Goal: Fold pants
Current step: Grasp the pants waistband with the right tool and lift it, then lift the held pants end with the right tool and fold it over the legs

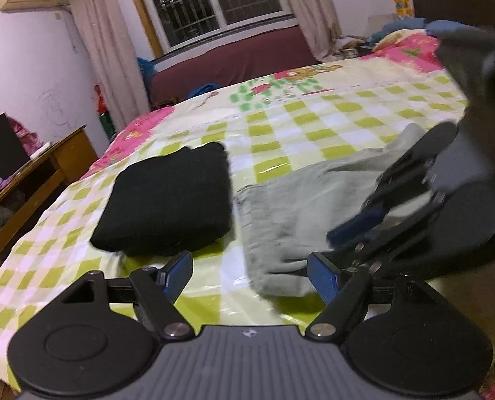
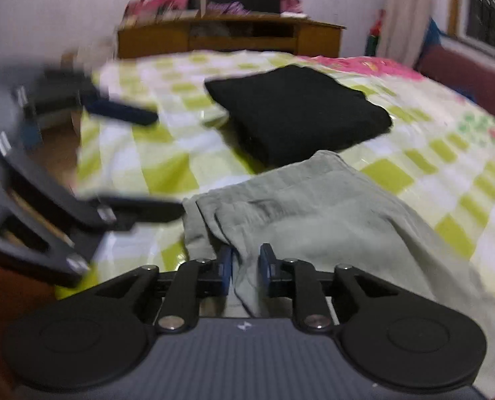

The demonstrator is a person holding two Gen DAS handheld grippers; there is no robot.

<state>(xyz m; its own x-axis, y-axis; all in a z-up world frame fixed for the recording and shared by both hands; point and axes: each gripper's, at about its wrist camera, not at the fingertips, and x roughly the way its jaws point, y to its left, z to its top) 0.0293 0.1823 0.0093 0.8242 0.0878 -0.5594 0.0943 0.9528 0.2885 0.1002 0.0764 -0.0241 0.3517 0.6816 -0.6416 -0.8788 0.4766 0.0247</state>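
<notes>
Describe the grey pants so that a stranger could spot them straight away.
Start at the bed with the green-and-white checked sheet. Near its front edge lies a neatly folded black garment; beside it sprawl the rumpled light grey cloth pants, pale and creased where their neighbour is dark and square.

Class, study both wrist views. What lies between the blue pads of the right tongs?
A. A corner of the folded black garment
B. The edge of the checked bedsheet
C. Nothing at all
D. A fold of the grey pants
D: in the right wrist view a fold of the grey pants runs up between the pads of the right tongs, while the folded black garment lies farther off on the checked bedsheet.
</notes>
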